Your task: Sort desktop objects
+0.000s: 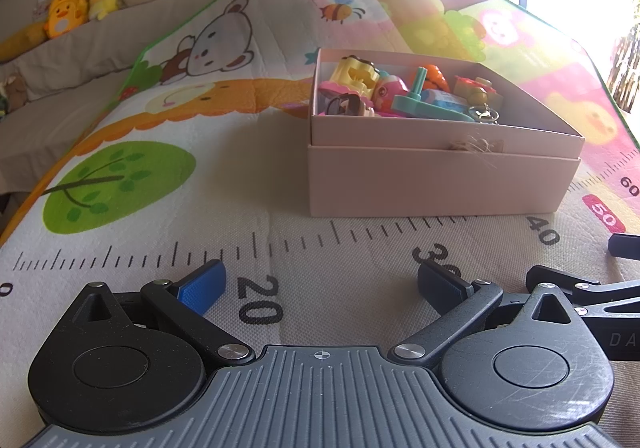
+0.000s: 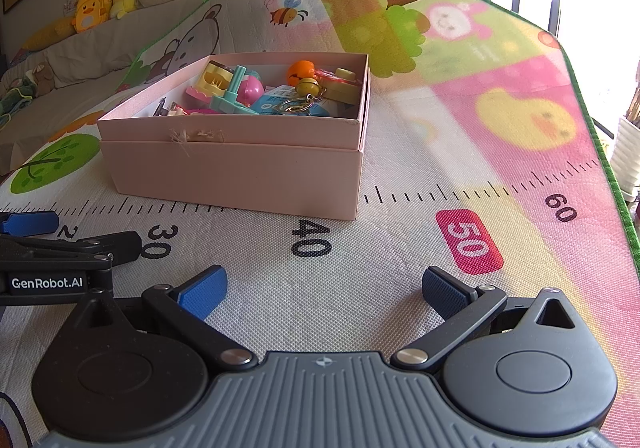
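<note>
While the pink box (image 1: 440, 175) of small toys (image 1: 400, 91) sits mid-frame on the play mat (image 1: 160, 207), the left gripper (image 1: 320, 280) and right gripper (image 2: 324, 284) hold their jaws wide apart, empty.

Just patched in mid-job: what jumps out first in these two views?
A pink box packed with small toys sits mid-mat, an orange pumpkin toy and a keyring near its right end. Both the left gripper and the right gripper rest open and empty on the cartoon play mat.

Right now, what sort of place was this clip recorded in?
Probably a home living room or playroom: a colourful cartoon play mat printed with a ruler scale, a pink cardboard box full of small toys, and plush toys along a beige sofa behind.
</note>
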Demonstrator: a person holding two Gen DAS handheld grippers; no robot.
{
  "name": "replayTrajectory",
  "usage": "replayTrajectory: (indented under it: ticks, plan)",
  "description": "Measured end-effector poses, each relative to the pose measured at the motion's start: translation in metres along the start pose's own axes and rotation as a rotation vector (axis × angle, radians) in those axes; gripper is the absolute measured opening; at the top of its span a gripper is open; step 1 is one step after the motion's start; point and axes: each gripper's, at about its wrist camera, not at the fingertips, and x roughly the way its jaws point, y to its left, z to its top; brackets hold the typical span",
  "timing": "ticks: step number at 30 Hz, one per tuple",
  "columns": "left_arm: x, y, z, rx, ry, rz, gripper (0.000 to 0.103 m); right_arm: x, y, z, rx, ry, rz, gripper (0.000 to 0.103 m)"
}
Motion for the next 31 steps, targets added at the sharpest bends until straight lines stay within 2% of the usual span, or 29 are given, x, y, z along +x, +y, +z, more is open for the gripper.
replayTrajectory:
  ticks: [8, 14, 21, 31]
  plan:
    - [-0.001, -0.004, 0.002, 0.002, 0.002, 0.002, 0.103, 0.000, 0.000, 0.000, 0.000, 0.000, 0.000, 0.103]
    - [-0.011, 0.002, -0.002, 0.024, 0.056, -0.020, 0.103, -0.001, 0.000, -0.001, 0.000, 0.000, 0.000, 0.103]
    - [-0.017, 0.006, -0.006, 0.029, 0.078, -0.054, 0.103, 0.000, 0.000, -0.001, -0.001, 0.000, 0.000, 0.103]
    - [-0.018, 0.006, -0.006, 0.043, 0.064, -0.070, 0.103, 0.001, 0.000, 0.000, 0.000, 0.000, 0.000, 0.103]
